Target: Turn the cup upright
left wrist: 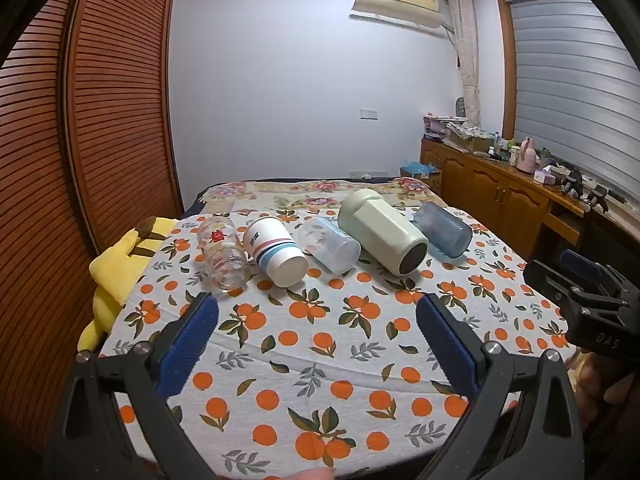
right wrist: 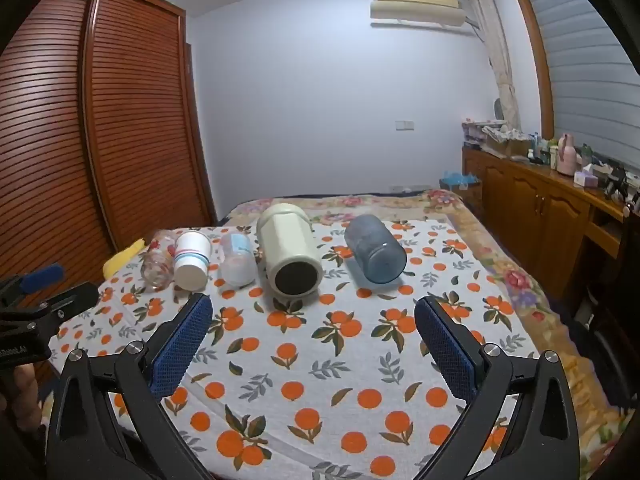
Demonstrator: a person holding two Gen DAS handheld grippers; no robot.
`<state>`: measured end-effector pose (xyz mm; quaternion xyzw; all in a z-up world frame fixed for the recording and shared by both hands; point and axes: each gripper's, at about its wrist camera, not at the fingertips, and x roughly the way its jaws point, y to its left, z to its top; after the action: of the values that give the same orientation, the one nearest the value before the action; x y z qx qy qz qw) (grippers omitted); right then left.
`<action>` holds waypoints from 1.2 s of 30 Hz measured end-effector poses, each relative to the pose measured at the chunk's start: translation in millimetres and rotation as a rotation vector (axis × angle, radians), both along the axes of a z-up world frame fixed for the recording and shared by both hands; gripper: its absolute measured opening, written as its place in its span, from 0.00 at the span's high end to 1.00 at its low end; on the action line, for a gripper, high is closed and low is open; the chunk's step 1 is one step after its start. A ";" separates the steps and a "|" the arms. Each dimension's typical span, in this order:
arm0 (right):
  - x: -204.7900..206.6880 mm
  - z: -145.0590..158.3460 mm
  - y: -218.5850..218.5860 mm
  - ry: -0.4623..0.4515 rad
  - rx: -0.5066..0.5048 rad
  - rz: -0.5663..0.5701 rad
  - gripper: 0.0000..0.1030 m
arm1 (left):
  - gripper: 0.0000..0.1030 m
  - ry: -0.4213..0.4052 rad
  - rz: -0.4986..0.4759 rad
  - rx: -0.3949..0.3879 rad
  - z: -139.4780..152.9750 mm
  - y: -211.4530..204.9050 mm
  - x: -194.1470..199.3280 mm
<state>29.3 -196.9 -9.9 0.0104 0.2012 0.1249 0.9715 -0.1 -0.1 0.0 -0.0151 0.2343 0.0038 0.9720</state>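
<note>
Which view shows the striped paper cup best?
The left wrist view: the striped cup lies on its side, large, with bands and base clear. The right wrist view shows it smaller, off to the left, crowded between the glass and a clear cup.

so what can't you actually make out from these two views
- Mouths of all five tipped cups: both views show only their bases, as on the cream faceted tumbler.
- Clear printed glass: right wrist view, partly hidden by the white striped paper cup.
- Yellow plush toy: left wrist view, cut off by the orange-print cloth.
</note>
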 end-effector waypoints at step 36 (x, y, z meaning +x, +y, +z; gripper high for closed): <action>-0.3 0.5 0.7 -0.002 0.005 -0.002 0.00 | 0.03 -0.003 0.000 0.001 5.7 3.0 0.9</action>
<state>29.0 -196.2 -9.5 0.0131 0.1998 0.1247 0.9718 0.8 2.9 5.7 -0.0144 0.2326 0.0038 0.9725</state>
